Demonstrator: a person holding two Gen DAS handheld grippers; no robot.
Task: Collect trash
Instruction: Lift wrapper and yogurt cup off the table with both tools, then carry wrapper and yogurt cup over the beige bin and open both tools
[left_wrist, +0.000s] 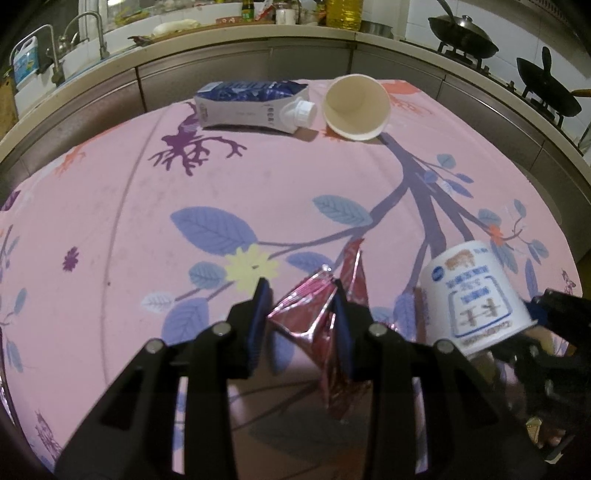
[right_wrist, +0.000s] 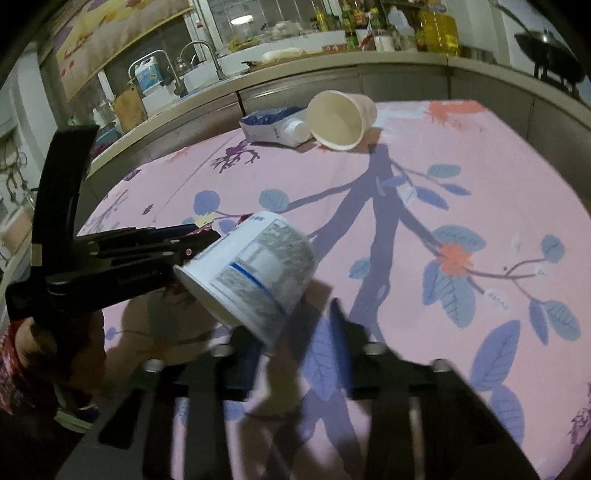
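A: Where's the trash?
B: A crumpled pink foil wrapper (left_wrist: 325, 321) sits low in the centre of the left wrist view, pinched between the fingers of the left gripper (left_wrist: 301, 314). A white yogurt cup (right_wrist: 251, 273), tilted, is mid-left in the right wrist view

A: And the right gripper (right_wrist: 295, 332)?
B: Its left finger touches the cup's rim; the frame is blurred, so I cannot tell if it grips

A: Anything else?
B: Toward the top of the left wrist view a blue-and-white carton (left_wrist: 251, 107) lies on its side beside a tipped paper cup (left_wrist: 356, 109), both on the pink floral tablecloth (left_wrist: 184, 184); a kitchen counter (left_wrist: 258, 33) runs behind
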